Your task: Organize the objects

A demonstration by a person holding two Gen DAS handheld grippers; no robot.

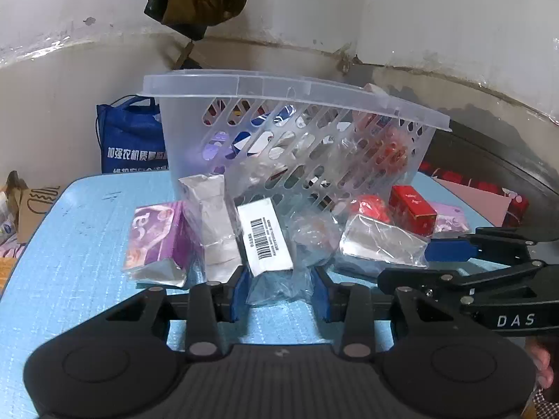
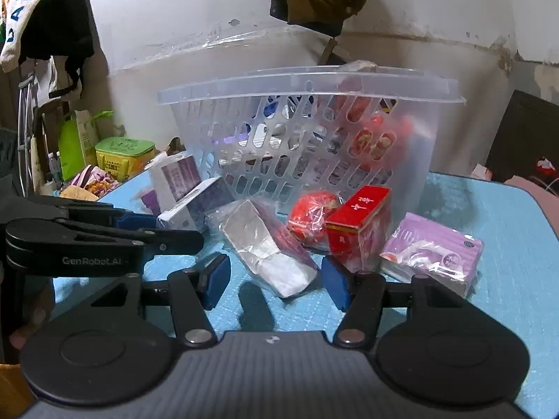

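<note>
A clear slotted plastic basket (image 1: 300, 132) stands on the blue mat, partly filled with packets; it also shows in the right wrist view (image 2: 314, 132). Packets lie in front of it. My left gripper (image 1: 281, 291) is open, its jaws on either side of a clear-wrapped white barcode box (image 1: 267, 241). Beside that lie a purple box (image 1: 155, 241) and a silver packet (image 1: 380, 241). My right gripper (image 2: 276, 281) is open, its jaws on either side of the near end of the silver packet (image 2: 267, 248). A red box (image 2: 360, 227), a red wrapped item (image 2: 312, 216) and a purple packet (image 2: 433, 251) lie to its right.
The blue mat (image 1: 70, 244) ends at the left, where a blue bag (image 1: 132, 139) and cardboard stand. A green-yellow tin (image 2: 124, 157) and bags sit beyond the mat's left side. A dark bundle hangs on the wall (image 1: 195, 0). The right gripper's arm (image 1: 489, 262) reaches in beside the left one.
</note>
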